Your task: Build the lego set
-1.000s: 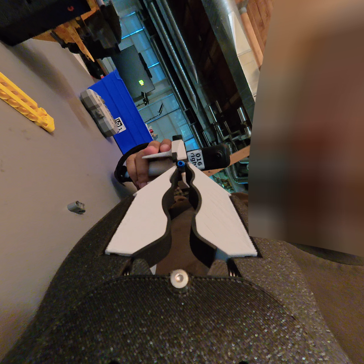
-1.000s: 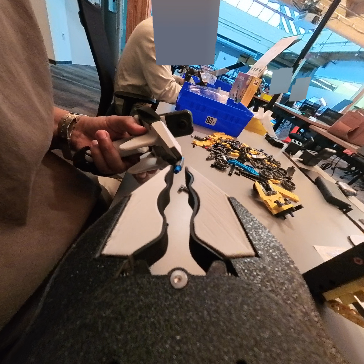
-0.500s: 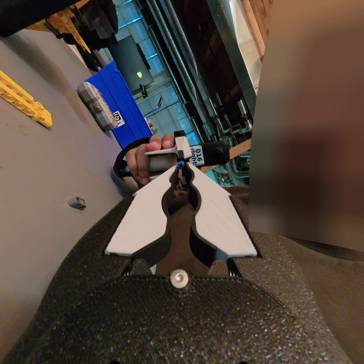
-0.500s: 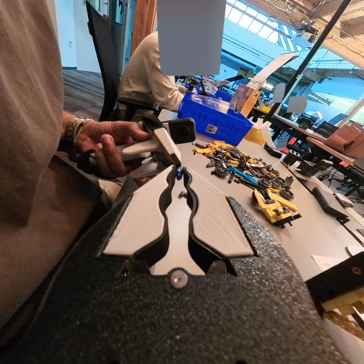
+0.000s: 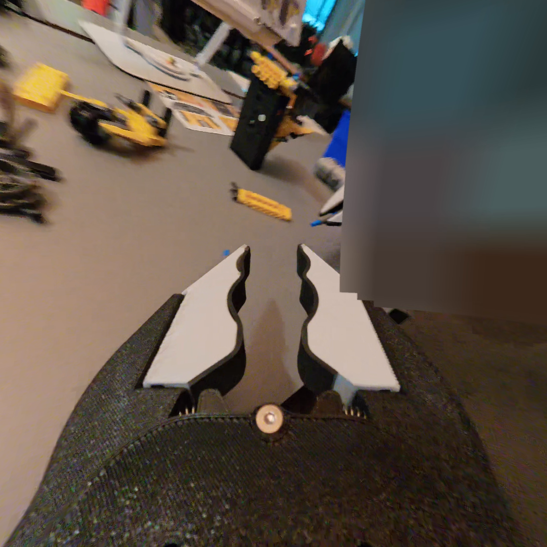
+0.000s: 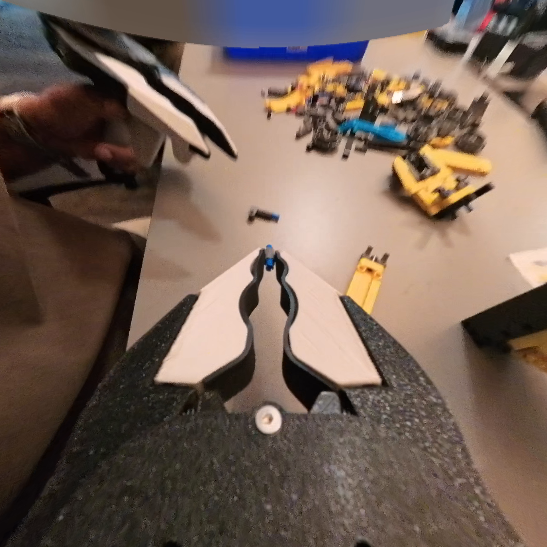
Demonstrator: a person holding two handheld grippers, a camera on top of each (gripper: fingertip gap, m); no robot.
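Note:
My right gripper (image 6: 268, 251) is shut on a small grey and blue pin (image 6: 268, 257), held at the fingertips just above the grey table (image 6: 310, 207). My left gripper (image 5: 273, 249) is open and empty, low over the table. In the right wrist view it (image 6: 219, 152) hangs at the upper left in a person's hand (image 6: 65, 124). A short dark pin with a blue end (image 6: 263, 214) lies on the table between the two grippers. A yellow beam (image 6: 367, 281) lies just right of my right fingers; it also shows in the left wrist view (image 5: 262, 204).
A half-built yellow vehicle (image 6: 438, 183) and a pile of yellow and black parts (image 6: 370, 103) lie farther out, with a blue bin (image 6: 293, 51) behind. A black block (image 6: 509, 319) sits at the right. Paper sheets (image 5: 154, 62) lie beyond. The person's lap is at the table's near edge. Left tips to right tips: about 10 cm. The black block (image 6: 509, 319) lies some 15 cm from my right tips, 25 cm from my left tips. My left wrist view (image 5: 266, 146) looks at it from another angle.
The two grippers met tip to tip at the blue pin above the lap. Now the left has opened and pulled away, the right keeps the pin, and both have swung over the table.

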